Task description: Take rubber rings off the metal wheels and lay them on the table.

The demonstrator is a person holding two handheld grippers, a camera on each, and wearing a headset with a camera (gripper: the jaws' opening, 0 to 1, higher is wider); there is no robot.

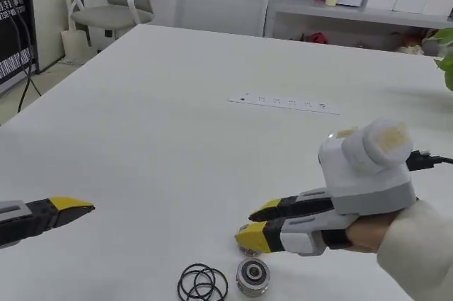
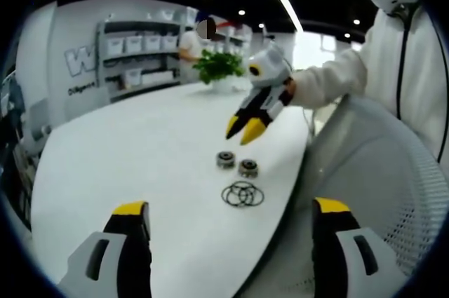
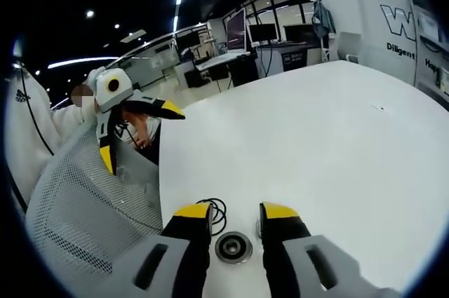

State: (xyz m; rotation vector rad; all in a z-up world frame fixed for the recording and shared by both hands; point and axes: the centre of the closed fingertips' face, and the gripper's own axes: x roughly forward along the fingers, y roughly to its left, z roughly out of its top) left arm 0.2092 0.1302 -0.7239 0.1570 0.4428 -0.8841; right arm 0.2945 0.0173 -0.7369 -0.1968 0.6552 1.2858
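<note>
Two small metal wheels lie near the table's front edge. One wheel (image 1: 253, 275) (image 2: 248, 167) (image 3: 233, 247) sits between the jaws of my right gripper (image 1: 260, 223) (image 3: 236, 212), which is open and hovers low over it. The other wheel (image 1: 247, 246) (image 2: 225, 160) is half hidden under the lower yellow tip. A loose pile of black rubber rings (image 1: 202, 283) (image 2: 243, 193) (image 3: 218, 211) lies flat just left of the wheels. My left gripper (image 2: 230, 208) (image 3: 137, 135) is wide open, empty and well to the left; one fingertip (image 1: 69, 205) shows in the head view.
A white power strip (image 1: 283, 103) lies mid-table. The white table (image 1: 177, 124) is broad. A mesh chair (image 2: 379, 172) stands at the near edge, an office chair (image 1: 106, 3) and shelves (image 1: 354, 10) lie beyond the far edge, and a plant (image 1: 446, 57) sits at the right.
</note>
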